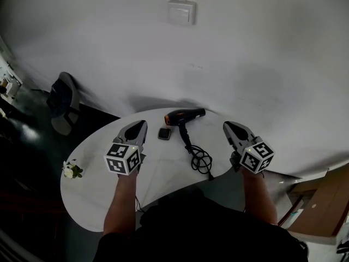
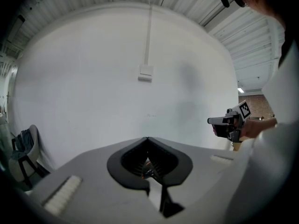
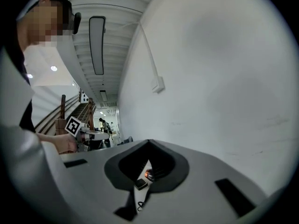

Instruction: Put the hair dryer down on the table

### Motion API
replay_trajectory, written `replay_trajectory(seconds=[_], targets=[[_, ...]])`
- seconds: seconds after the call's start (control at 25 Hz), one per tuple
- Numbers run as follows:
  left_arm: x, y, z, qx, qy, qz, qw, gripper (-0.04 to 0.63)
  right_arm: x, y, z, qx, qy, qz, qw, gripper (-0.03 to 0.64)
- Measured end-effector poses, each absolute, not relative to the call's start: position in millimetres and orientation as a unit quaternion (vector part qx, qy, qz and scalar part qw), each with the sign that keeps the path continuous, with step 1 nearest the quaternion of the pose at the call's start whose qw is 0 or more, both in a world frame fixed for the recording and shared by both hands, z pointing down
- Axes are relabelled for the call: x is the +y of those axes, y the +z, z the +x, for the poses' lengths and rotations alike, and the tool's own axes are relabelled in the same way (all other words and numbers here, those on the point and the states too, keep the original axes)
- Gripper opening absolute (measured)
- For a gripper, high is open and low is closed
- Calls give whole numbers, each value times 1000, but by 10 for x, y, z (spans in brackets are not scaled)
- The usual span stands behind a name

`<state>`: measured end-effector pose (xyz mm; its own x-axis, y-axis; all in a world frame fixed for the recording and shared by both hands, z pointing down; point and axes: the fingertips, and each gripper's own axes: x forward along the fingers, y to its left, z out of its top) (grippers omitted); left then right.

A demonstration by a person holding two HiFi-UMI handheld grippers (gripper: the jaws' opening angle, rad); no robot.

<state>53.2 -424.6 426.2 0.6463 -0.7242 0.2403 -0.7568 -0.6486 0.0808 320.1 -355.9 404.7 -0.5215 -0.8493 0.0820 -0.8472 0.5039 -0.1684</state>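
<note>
Hair dryer: the hair dryer [image 1: 182, 117] is seen lying on its side on the table [image 1: 103, 201], just above the middle of the head view. Its nozzle is turned to the right and its cord [image 1: 200, 160] trails down toward the near edge. It is touched by neither tool.
Step in hand: the putting-down is judged to be done; only the clearing away of the hands seems to be left.
How it is done well: both tools are best kept raised and well apart from the dryer. The looped cord should be steered clear of, since a snag on it could drag the dryer across the table. The small dark square thing [image 1: 164, 134] just left of the handle should also be left undisturbed.
Left tool: the left tool [image 1: 142, 123] is held above the table at centre-left of the head view. In the left gripper view its jaws are seen pressed together at the tips, with nothing pinched.
Right tool: the right tool [image 1: 226, 125] is held at centre-right, near the table's right edge. Its jaws are likewise closed tip to tip and empty.
Elsewhere: a small white flower [image 1: 71, 170] lies at the table's lower left.
</note>
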Motion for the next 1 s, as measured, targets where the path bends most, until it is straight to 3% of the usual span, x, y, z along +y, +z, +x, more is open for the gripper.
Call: replay_trajectory(seconds=[1.0], targets=[[-4332,4235,295,-424,90,897,89,9,-3760,4039,2871,883,-89,-460,2,12]])
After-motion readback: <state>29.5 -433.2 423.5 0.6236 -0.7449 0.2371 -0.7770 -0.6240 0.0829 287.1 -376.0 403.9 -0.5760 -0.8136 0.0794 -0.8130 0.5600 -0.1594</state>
